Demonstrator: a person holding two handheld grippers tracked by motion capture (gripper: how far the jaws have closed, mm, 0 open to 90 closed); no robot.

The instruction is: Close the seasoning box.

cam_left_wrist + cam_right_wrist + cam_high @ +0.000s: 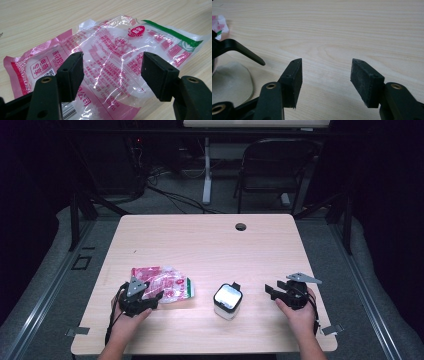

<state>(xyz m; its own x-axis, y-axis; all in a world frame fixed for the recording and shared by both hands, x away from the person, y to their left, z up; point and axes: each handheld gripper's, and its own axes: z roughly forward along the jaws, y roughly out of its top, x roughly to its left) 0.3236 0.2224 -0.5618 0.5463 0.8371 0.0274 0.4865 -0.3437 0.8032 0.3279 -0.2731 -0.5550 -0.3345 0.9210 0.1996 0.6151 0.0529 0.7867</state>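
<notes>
A crinkled clear plastic bag with red and pink print and a green strip lies flat at the table's front left. My left gripper hovers at its near edge. In the left gripper view the bag spreads under the left gripper, whose jaws stand wide apart with nothing between them. A small white container with a black-rimmed lid stands at the front centre. My right gripper is to its right, pointing at it, apart from it. The right gripper is open over bare wood, with the container at the left edge.
The light wooden table has a small round cable hole near its far edge. A black lever or tab sticks out from the container's lid. A folding chair and cables stand on the floor beyond the table.
</notes>
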